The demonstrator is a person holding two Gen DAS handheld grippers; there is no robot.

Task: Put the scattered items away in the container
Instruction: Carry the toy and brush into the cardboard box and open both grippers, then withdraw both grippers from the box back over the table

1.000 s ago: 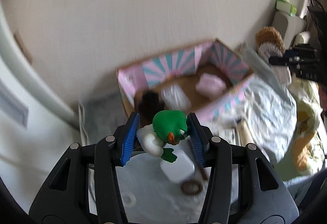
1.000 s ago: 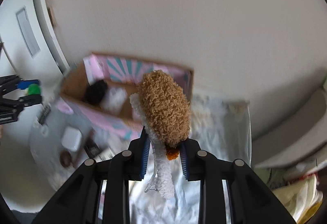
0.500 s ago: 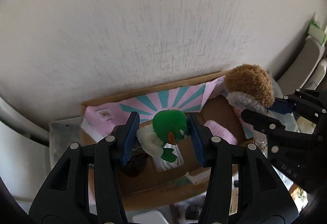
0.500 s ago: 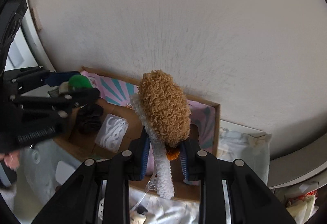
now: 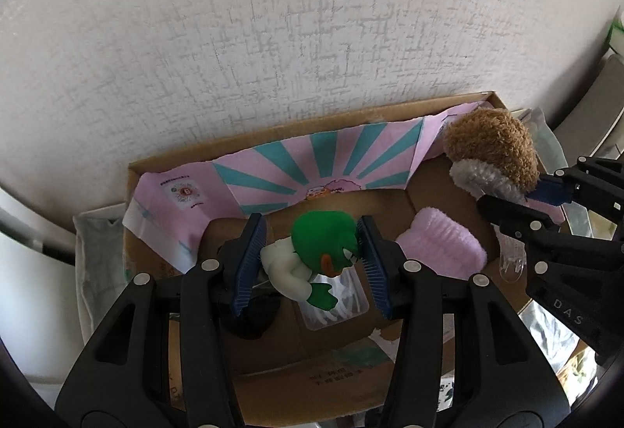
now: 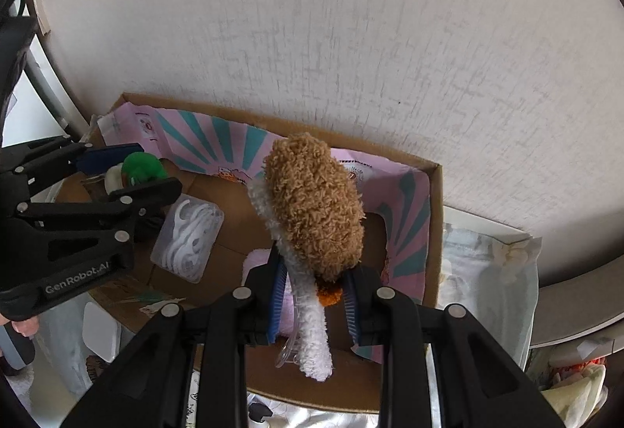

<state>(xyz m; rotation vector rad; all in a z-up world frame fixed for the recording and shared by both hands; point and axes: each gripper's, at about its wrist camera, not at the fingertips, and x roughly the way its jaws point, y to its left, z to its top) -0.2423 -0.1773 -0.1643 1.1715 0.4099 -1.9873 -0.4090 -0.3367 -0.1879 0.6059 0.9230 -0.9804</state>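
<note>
While grippers hover, the cardboard box (image 5: 390, 381) holds a pink cloth (image 5: 442, 247)

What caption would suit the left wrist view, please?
Left gripper holds a green toy over the cardboard box.

A lived-in home: textured white wallpaper (image 5: 312, 38), a cardboard box (image 6: 435, 233) of toys and a pink cloth (image 5: 442, 246) against the wall, crumpled bags (image 6: 487, 272) at its right edge.
</note>
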